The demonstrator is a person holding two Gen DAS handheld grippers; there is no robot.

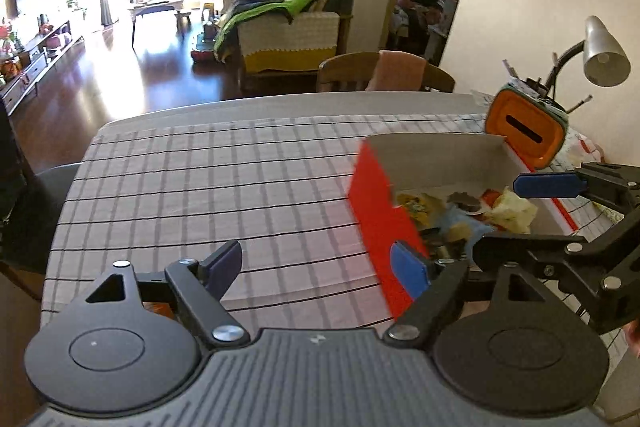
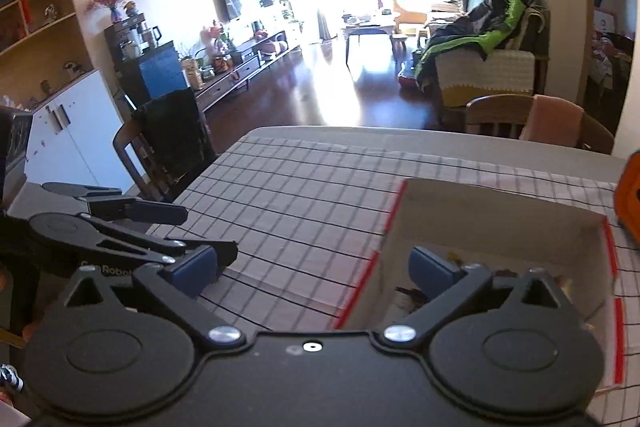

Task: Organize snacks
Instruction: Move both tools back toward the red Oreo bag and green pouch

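left hand-held gripper (image 1: pixel 316 269): jaws stood wide, nothing between | red box (image 1: pixel 380 223): open-topped, on checked cloth of desk (image 1: pixel 200 187), snacks (image 1: pixel 472 215) piled inside | right hand-held gripper (image 1: pixel 496 215): over box, jaws apart | orange holder (image 1: pixel 524 133): just behind box | lamp (image 1: pixel 604 53): behind holder

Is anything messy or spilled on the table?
Nothing is spilled. The snacks lie in a jumbled heap inside the red box, not in rows, and the checked cloth beside it looks flat.
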